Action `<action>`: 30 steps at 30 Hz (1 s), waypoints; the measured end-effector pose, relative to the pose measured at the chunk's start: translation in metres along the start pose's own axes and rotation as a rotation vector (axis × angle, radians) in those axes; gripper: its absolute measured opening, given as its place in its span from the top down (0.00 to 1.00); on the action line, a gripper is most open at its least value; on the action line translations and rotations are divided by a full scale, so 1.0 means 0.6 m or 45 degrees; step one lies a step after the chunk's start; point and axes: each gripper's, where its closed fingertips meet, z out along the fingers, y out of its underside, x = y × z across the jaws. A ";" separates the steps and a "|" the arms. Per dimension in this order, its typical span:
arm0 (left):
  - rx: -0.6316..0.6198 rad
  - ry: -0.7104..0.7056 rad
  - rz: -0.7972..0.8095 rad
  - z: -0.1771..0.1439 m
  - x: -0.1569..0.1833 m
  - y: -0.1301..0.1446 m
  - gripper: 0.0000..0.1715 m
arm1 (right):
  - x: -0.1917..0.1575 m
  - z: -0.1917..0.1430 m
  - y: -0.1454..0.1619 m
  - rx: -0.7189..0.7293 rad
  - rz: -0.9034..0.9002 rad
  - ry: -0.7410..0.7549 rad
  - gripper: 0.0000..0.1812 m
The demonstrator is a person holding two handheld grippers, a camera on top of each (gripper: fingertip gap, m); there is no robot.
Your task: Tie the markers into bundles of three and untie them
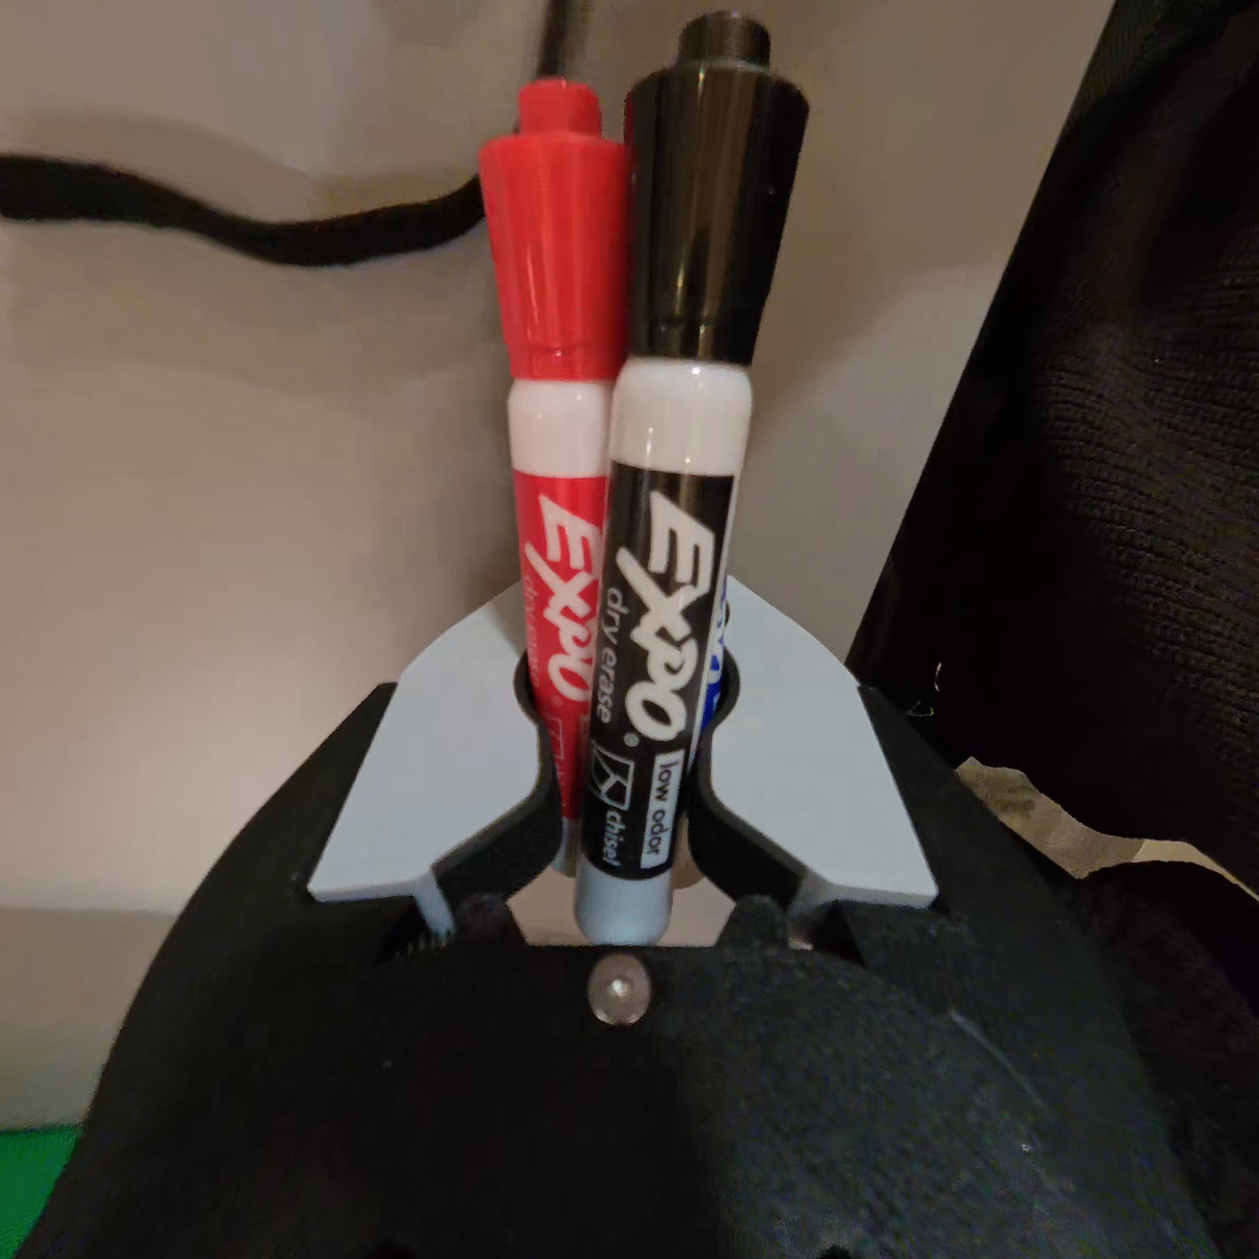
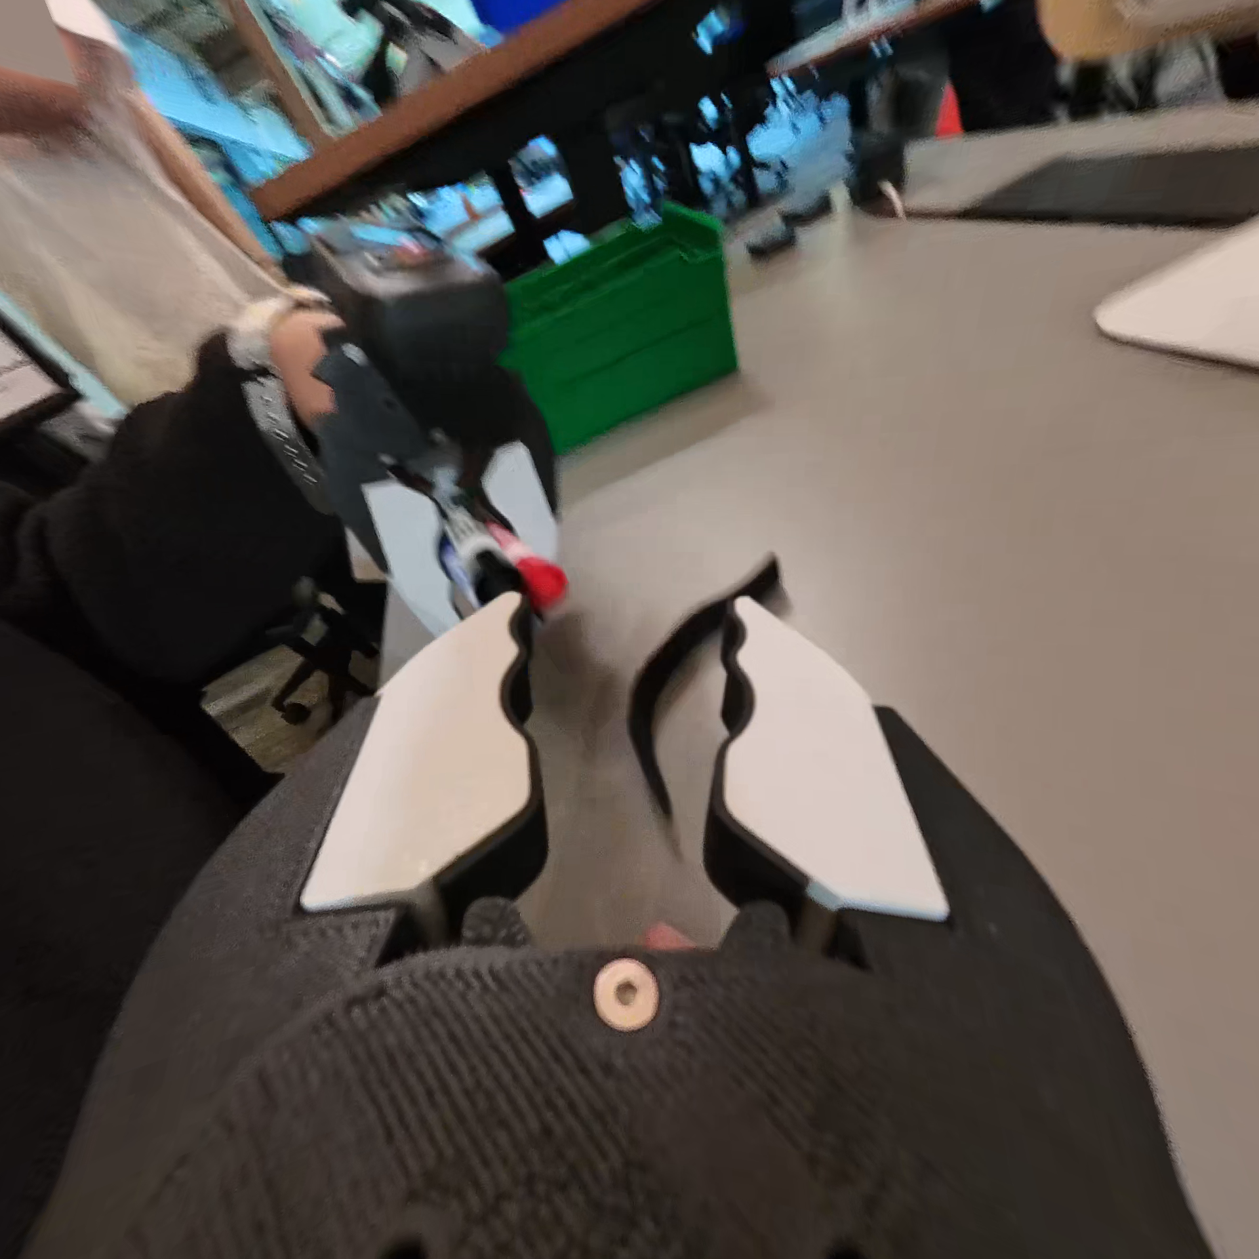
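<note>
With the left tongs (image 1: 627, 688) clamped around the red-capped (image 1: 555, 381), black-capped (image 1: 688, 422) and half-hidden blue-labelled marker (image 1: 719, 654), the empty, parted right tongs (image 2: 627, 654) should, probably, pinch the blurred black cord (image 2: 671, 674) on the grey bench (image 2: 988, 545) near its end.

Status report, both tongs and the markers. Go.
Left tongs shut on markers, no tie visible. Right tongs open, empty. Black cord loose on table.
</note>
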 end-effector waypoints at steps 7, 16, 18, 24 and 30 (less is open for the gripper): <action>0.058 -0.059 -0.127 -0.014 -0.049 0.039 0.73 | 0.015 0.012 0.039 -0.213 -0.151 0.152 0.77; 0.048 -0.035 -0.135 0.000 -0.059 0.049 0.73 | 0.009 0.101 0.138 -0.690 -0.471 0.348 0.92; 0.038 -0.043 -0.140 0.000 -0.059 0.049 0.72 | 0.004 0.091 0.139 -0.698 -0.449 0.309 0.98; 0.021 -0.063 -0.164 0.001 -0.059 0.049 0.73 | -0.013 0.030 0.112 -0.616 -0.475 0.200 0.98; -0.053 -0.142 -0.163 0.004 -0.060 0.049 0.73 | -0.049 -0.030 0.101 -0.533 -0.546 0.085 0.98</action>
